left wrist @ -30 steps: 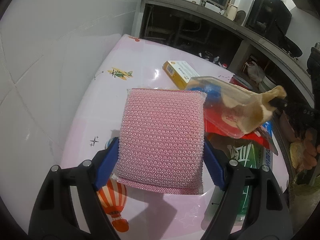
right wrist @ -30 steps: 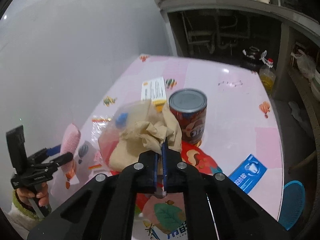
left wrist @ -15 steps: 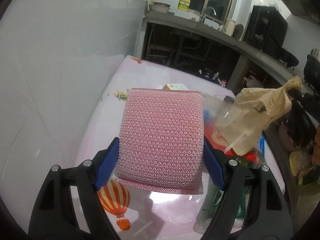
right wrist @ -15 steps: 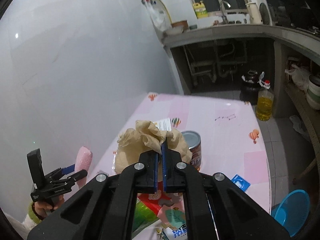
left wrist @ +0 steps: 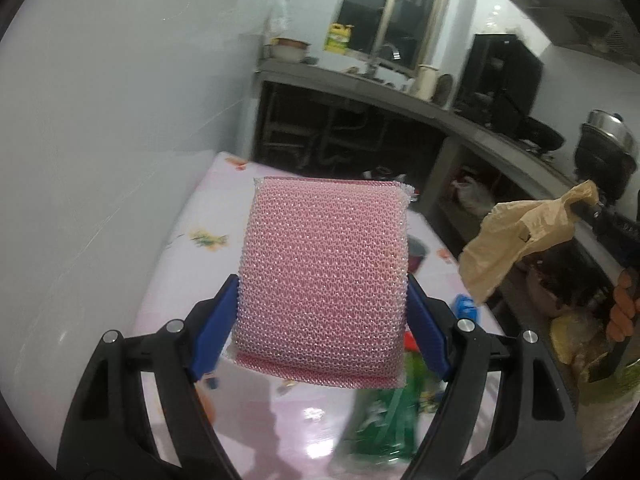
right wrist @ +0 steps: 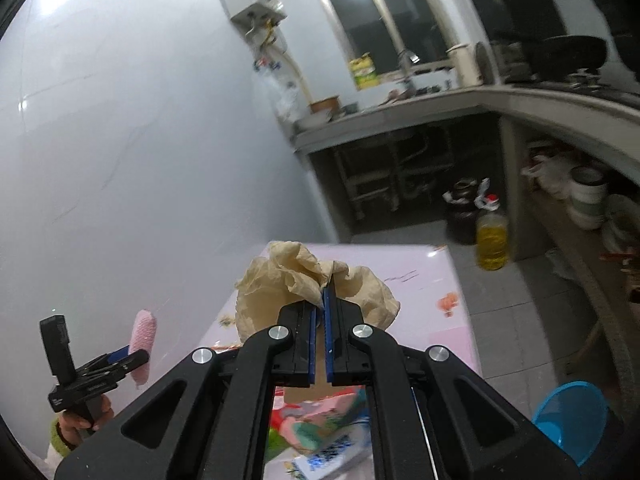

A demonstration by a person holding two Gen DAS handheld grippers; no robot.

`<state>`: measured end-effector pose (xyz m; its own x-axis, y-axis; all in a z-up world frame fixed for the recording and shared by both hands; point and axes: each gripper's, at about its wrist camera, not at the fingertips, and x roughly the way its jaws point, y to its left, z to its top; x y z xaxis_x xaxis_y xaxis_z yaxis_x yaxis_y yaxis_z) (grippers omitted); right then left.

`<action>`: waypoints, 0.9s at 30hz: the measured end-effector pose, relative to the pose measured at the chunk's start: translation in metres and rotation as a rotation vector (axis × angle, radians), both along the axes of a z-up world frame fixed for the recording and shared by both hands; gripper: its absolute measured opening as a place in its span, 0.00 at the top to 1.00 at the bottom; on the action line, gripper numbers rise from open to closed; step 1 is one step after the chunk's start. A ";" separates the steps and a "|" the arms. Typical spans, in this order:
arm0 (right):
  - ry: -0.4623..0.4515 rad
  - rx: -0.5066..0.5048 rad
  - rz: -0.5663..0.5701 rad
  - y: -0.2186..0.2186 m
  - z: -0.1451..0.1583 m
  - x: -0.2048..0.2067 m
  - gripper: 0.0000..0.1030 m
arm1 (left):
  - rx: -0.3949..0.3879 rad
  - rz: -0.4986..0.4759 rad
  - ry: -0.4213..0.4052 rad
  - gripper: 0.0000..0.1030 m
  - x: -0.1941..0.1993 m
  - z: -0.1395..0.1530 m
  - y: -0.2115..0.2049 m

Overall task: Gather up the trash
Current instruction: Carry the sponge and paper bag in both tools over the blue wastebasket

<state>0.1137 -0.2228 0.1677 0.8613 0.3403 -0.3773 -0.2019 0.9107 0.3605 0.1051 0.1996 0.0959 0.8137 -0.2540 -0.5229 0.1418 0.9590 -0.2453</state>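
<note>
Both catches are airborne: left gripper [left wrist: 322, 308] pinches the pink sponge [left wrist: 326, 280] above the table [left wrist: 188, 248], right gripper [right wrist: 322, 300] squeezes the beige bag [right wrist: 280, 280]; wrappers [right wrist: 332, 440] near its front remain uncollected.

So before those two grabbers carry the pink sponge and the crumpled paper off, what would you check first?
1. Left gripper clamped on the pink sponge: ok, blue pads press both sides.
2. Right gripper shut on the crumpled paper: ok, pinched at the tips.
3. Both items lifted off the pink table: ok.
4. Paper hanging free of the sponge: ok, apart in the left view.
5. Bin to drop them into: cannot tell, none clearly in view.
6. Packets left on the table: not ok, uncollected.
</note>
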 end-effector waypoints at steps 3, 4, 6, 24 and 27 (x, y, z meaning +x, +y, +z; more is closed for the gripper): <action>-0.004 0.010 -0.083 -0.032 0.000 -0.015 0.97 | 0.003 -0.069 -0.023 0.27 0.006 0.010 -0.026; -0.003 0.012 -0.112 -0.041 -0.002 -0.020 0.97 | 0.008 -0.093 -0.029 0.27 0.008 0.013 -0.038; 0.001 0.020 -0.183 -0.064 -0.008 -0.032 0.97 | 0.021 -0.147 -0.041 0.27 0.012 0.020 -0.064; 0.296 0.090 -0.675 -0.249 -0.147 -0.080 0.97 | 0.107 -0.779 0.249 0.27 0.086 -0.027 -0.415; 0.370 0.118 -0.711 -0.274 -0.185 -0.072 0.97 | 0.149 -0.815 0.340 0.27 0.098 -0.050 -0.469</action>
<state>0.0422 -0.4965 -0.0172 0.7129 -0.1867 -0.6760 0.5624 0.7280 0.3921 0.2031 -0.2694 0.0457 0.2053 -0.5959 -0.7763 0.7352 0.6175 -0.2796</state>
